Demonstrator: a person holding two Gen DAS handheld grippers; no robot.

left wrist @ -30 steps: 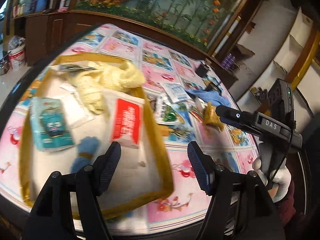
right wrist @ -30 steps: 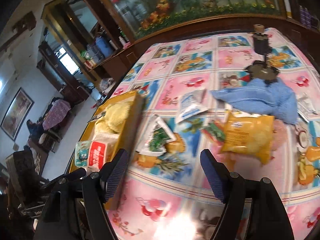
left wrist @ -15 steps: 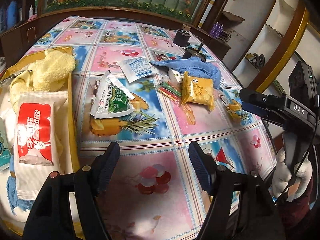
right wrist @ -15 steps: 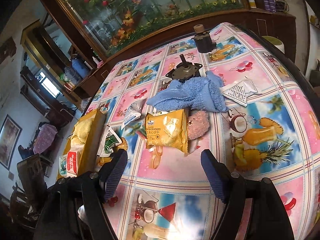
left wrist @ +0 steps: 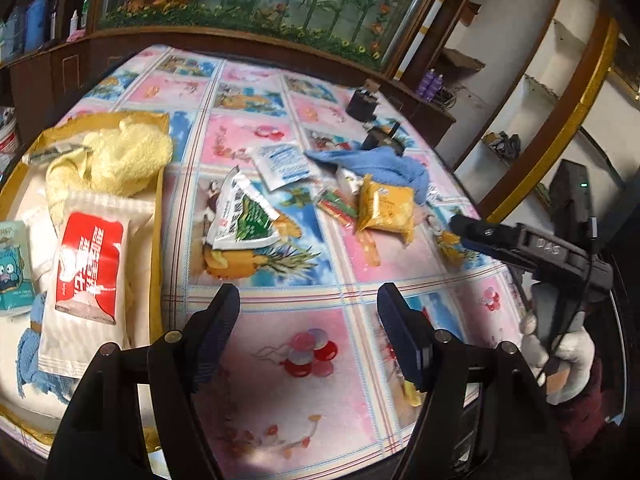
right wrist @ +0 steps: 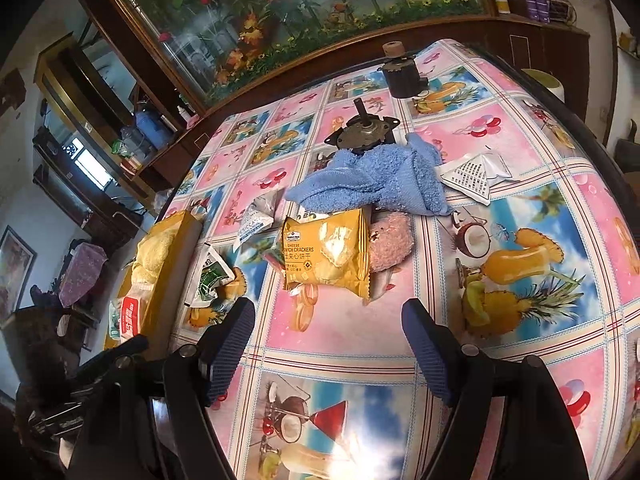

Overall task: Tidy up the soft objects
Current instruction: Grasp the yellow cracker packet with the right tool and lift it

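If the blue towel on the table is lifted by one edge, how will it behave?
The blue towel lies crumpled and fluffy, so it will probably hang floppy and unfold. It looks light. Its edge covers the yellow cracker packet, which may shift.

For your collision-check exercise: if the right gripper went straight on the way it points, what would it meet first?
Most likely the yellow cracker packet, lying ahead between the open fingers of the right gripper; only bare tablecloth comes before it. Depth is uncertain.
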